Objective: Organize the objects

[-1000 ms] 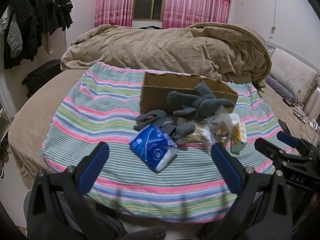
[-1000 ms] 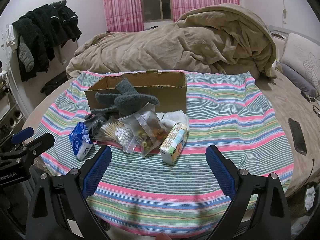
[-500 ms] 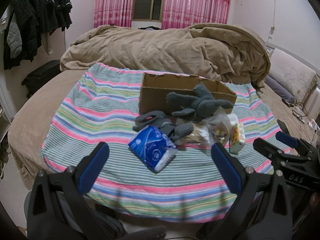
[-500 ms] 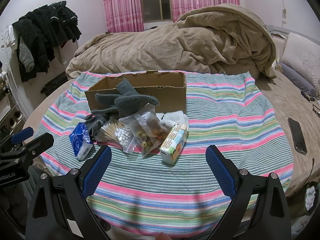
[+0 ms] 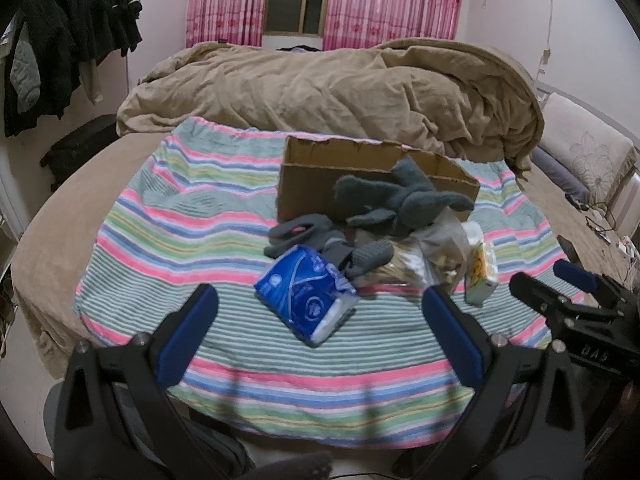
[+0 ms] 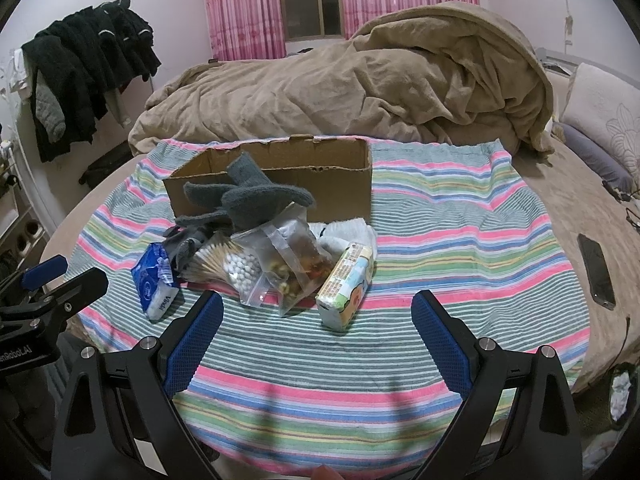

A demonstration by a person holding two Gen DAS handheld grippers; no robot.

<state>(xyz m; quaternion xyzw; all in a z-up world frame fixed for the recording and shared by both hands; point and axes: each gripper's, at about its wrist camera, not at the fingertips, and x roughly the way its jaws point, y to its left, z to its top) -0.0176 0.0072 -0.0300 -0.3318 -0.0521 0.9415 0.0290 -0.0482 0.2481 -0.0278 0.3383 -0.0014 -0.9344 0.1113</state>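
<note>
Both grippers, left (image 5: 320, 316) and right (image 6: 316, 320), hover with fingers spread wide, empty. The blue tissue pack (image 5: 306, 292), grey gloves (image 6: 248, 196) and clear bags (image 6: 288, 256) lie piled before the open cardboard box (image 6: 340, 188) on the striped blanket (image 6: 440, 240).

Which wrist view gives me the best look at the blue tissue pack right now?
The left wrist view: the blue tissue pack lies nearly centred ahead of the open left gripper, its printed face fully visible. The right wrist view shows it off to the left, foreshortened, partly tucked against the grey gloves.
</note>
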